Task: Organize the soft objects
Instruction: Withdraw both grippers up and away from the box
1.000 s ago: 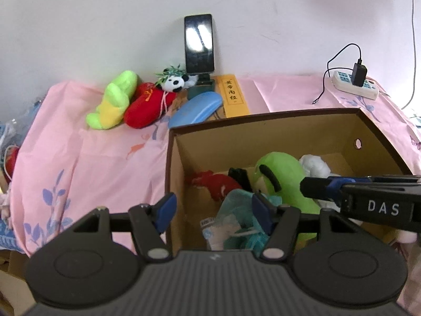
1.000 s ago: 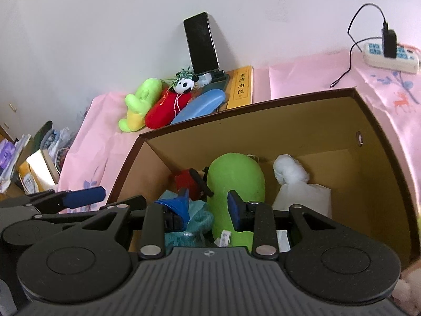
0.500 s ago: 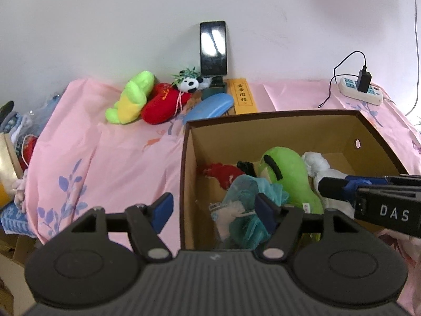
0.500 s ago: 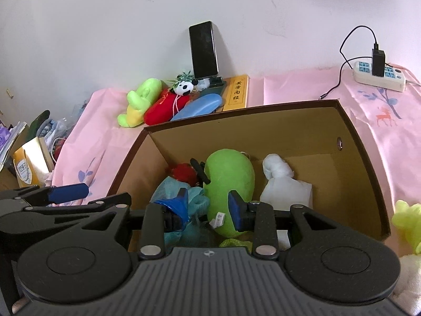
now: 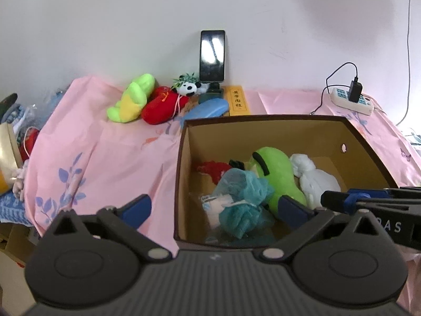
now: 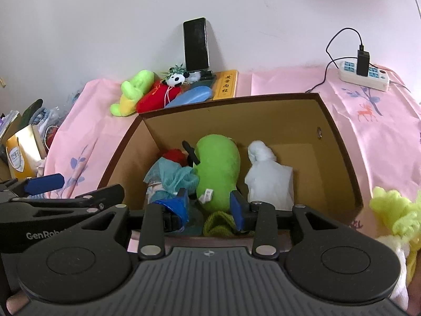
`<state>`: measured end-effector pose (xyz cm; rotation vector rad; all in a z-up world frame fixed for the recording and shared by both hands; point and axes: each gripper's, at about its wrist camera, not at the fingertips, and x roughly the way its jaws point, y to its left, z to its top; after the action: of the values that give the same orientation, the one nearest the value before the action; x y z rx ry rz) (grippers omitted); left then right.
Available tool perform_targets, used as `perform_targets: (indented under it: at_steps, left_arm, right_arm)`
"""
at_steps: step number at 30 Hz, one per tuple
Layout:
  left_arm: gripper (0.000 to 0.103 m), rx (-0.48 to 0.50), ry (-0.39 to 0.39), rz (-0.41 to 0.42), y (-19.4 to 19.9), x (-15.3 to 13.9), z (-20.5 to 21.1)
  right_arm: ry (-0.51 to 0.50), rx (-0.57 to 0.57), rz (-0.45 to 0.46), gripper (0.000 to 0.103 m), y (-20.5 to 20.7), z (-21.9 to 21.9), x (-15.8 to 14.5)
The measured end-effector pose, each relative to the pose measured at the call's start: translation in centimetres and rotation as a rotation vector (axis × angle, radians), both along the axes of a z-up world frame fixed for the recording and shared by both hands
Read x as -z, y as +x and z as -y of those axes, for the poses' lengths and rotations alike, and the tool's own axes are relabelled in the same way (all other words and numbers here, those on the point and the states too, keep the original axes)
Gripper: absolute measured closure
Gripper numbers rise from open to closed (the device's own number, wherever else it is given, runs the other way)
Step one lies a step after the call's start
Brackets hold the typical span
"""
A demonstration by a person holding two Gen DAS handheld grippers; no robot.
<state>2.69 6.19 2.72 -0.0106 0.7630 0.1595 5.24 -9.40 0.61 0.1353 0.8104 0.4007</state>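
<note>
Counter under the pink cloth carries the whole job. Cardboard box sits at centre, open top, already holding a green plush, a white cloth bundle, a teal mesh puff and a red plush, packed toward its left half.

Still loose: a row along the back wall at 11 o'clock from the box, well apart from it: yellow-green plush, red stocking plush, small panda on top of that, blue pad nearest the box corner. Long axes run roughly 2-to-8 o'clock, so a grab across the short side needs the wrist rolled.

Left tool: jaws opening, wide apart, nothing between the pads; it straddles the box's near-left wall. Right tool: jaws opening, narrower gap. The green plush and an olive-green soft piece lie in line with that gap, but the pads don't look pressed on either.

Judgement: left tool is the nearer one to the row; reach goes to 11 o'clock, clear of the box rim. A second yellow-green fluffy item lies at 3 o'clock, just beside the right tool. That's its pick.
</note>
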Motion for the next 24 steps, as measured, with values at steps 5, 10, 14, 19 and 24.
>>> perform_targets:
  at_steps: [5, 10, 14, 19, 24]
  left_arm:
    - [0.001, -0.011, 0.017, -0.010, -0.6, 0.1, 0.6]
    - [0.001, -0.040, 0.001, -0.045, -1.1, 0.3, 0.6]
    - [0.001, -0.035, -0.014, -0.087, -1.5, 0.8, 1.0]
    - [0.001, -0.038, 0.001, -0.141, -1.7, 1.6, 1.6]
    - [0.001, -0.050, -0.006, -0.221, -1.7, 2.7, 1.6]
  right_arm:
    - [-0.039, 0.017, 0.008, 0.084, -0.9, 0.3, -0.1]
    - [-0.055, 0.029, 0.011, 0.084, -1.6, 1.0, -0.4]
    - [-0.067, 0.026, -0.002, 0.084, -2.0, 1.3, -0.5]
    - [-0.086, 0.015, -0.037, 0.084, -2.4, 1.2, -0.2]
    - [-0.112, -0.006, -0.075, 0.084, -2.8, 0.9, 0.0]
